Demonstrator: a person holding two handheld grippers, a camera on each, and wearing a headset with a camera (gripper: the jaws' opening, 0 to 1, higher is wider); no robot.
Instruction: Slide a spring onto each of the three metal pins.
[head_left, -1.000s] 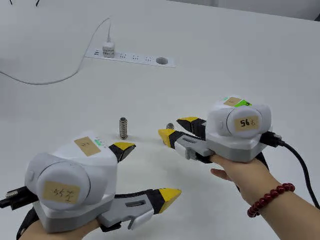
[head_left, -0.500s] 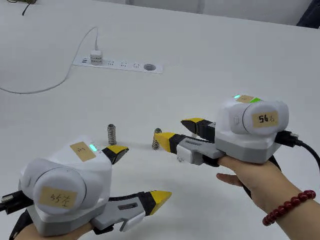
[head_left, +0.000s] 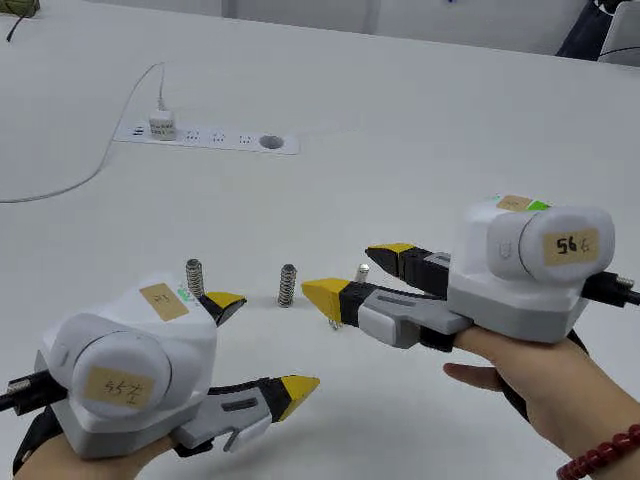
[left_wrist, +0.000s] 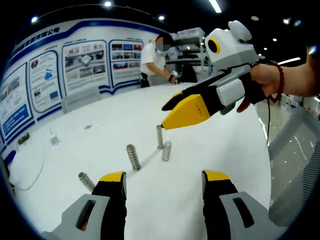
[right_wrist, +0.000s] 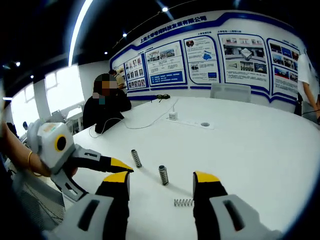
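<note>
Right claw (head_left: 351, 271) drawn back, loose spring (right_wrist: 183, 202) lying flat

The left claw (head_left: 262, 342) and right claw (head_left: 350, 270) are grey — yellow-tipped.

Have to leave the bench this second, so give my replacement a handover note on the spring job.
Left gripper: open, empty, near the sprung pins.
Right gripper: open, empty, jaws by the bare pin.
Done: first sprung pin and second sprung pin each carry a spring.
Left: bare pin has none; the loose spring lies on the table beside it. Pick it up and slide it on.
</note>
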